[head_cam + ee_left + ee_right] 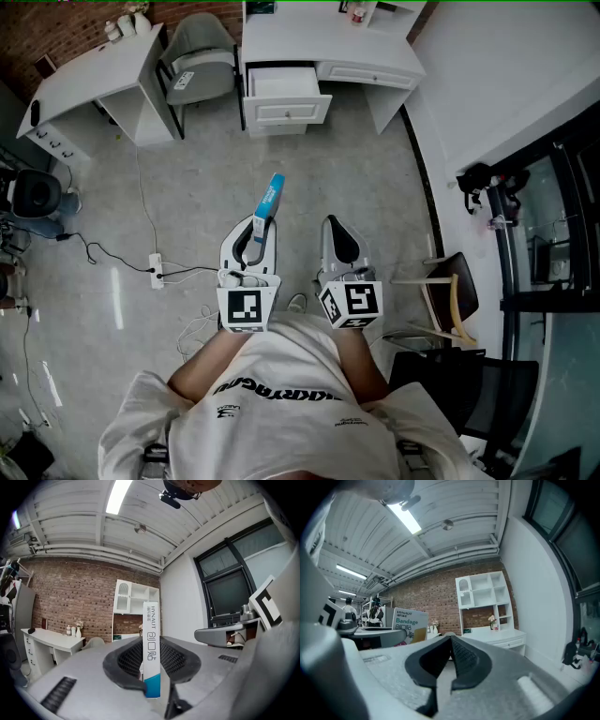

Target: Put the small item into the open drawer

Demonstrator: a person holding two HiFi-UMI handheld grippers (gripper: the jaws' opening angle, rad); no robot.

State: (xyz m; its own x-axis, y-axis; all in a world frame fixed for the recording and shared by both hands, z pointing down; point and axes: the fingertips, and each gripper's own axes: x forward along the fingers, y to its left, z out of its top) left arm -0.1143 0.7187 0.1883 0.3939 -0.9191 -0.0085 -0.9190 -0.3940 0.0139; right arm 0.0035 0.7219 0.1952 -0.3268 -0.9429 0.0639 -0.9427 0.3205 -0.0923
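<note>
- Where the person's white T-shirt (281, 394) fills the bottom of the head view, both grippers sit just ahead of it, side by side, each with its marker cube nearest the body.
- Left gripper (260, 227): jaws are part-way closed and clamped on the bandage box (270, 199). In the left gripper view the black ribbed pads (129, 660) press on both broad faces of the carton (151, 644).
- Box: a slim, flat rectangular carton of smooth card, white with a blue band at the gripped end. It stands along the jaws and sticks out well past the tips.
- Right gripper (331, 225): jaws are closed together and the pad tips meet with nothing between them in the right gripper view (451, 654). The pads are matte black with a cross-hatched grip, and the shells are light grey plastic with a fine grain.
- Floor (375, 187): pale grey, speckled and hard-looking. A white power strip (156, 270) with a thin dark cable lies to the left.
- Far: a white desk (375, 56) with its drawer (286, 112) pulled open. The drawer is a shallow white box with a panelled front, and it is well apart from the carton.
- Beside it stand a grey padded chair (199, 61) and a second white desk (94, 75).
- Behind is a red brick wall (70, 602), rough and coursed, with a white open shelf unit (480, 590) against it.
</note>
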